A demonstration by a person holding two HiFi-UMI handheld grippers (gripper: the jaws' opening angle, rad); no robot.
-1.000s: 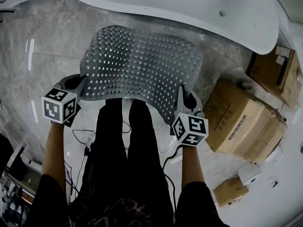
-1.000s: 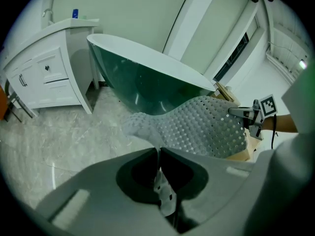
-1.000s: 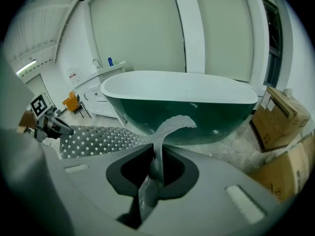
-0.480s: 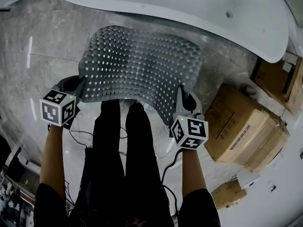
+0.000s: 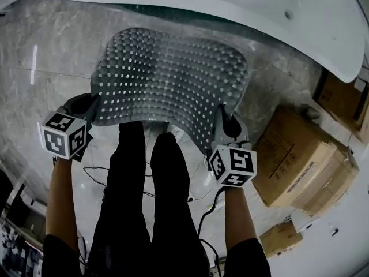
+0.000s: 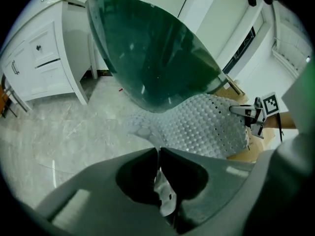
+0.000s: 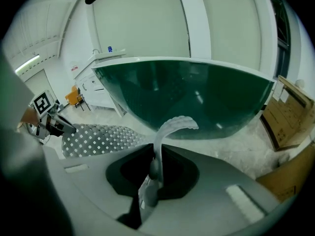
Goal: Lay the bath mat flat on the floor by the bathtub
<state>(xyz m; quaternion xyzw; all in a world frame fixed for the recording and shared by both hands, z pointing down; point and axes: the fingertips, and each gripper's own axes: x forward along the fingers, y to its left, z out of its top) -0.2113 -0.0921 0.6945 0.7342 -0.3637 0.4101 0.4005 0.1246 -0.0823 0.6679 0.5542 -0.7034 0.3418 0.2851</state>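
Gripping bath mat (image 5: 167, 77) | left gripper (image 5: 94, 104) pinched on edge | right gripper (image 5: 222, 119) likewise | mat seemingly airborne

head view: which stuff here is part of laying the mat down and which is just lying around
Part of the job:
- bath mat, held up by its near corners
- left gripper and right gripper, each clamped on a corner
- bathtub
- floor

Just lying about:
- cardboard boxes
- white cabinet

Tongs (image 6: 158, 154) pinching bath mat (image 6: 202, 127) edge
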